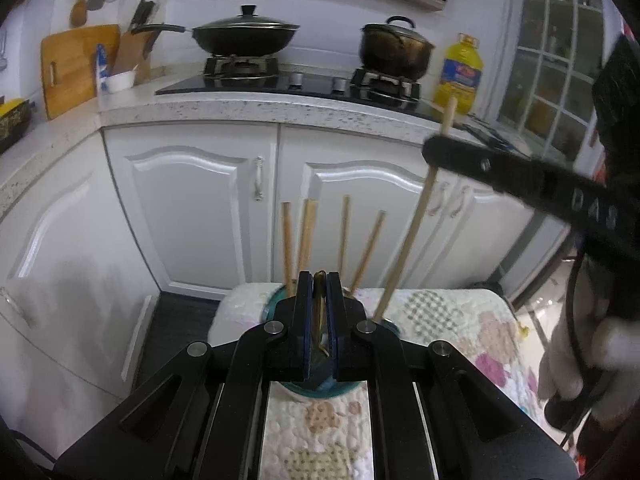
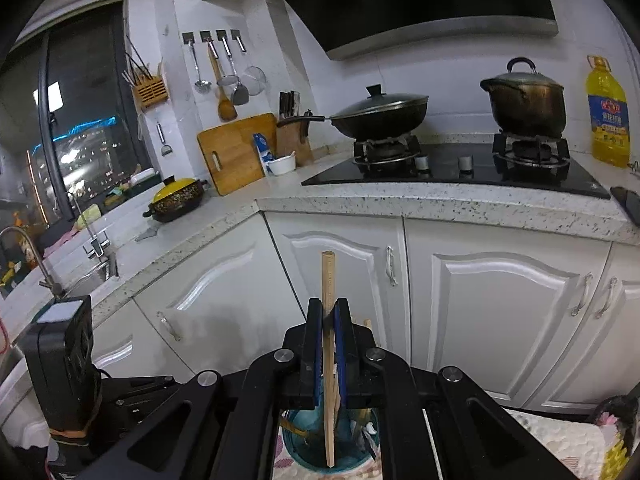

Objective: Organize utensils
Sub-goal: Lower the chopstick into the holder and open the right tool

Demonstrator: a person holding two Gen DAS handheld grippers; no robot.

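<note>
A teal cup (image 2: 304,446) stands on a quilted cloth (image 1: 452,312) and holds several wooden chopsticks (image 1: 287,240). My left gripper (image 1: 320,280) is shut on the cup's near rim (image 1: 320,385), which shows as a teal edge below the jaws. My right gripper (image 2: 328,308) is shut on one wooden chopstick (image 2: 328,280), held upright with its lower end inside the cup. In the left wrist view that chopstick (image 1: 408,240) leans right under the right gripper's black finger (image 1: 460,156).
White cabinet doors (image 1: 192,208) and a speckled counter (image 1: 240,108) lie ahead. On the stove stand a wok (image 1: 244,36) and a pot (image 1: 394,46), with an oil bottle (image 1: 460,74) beside them. A sink tap (image 2: 28,256) is at left.
</note>
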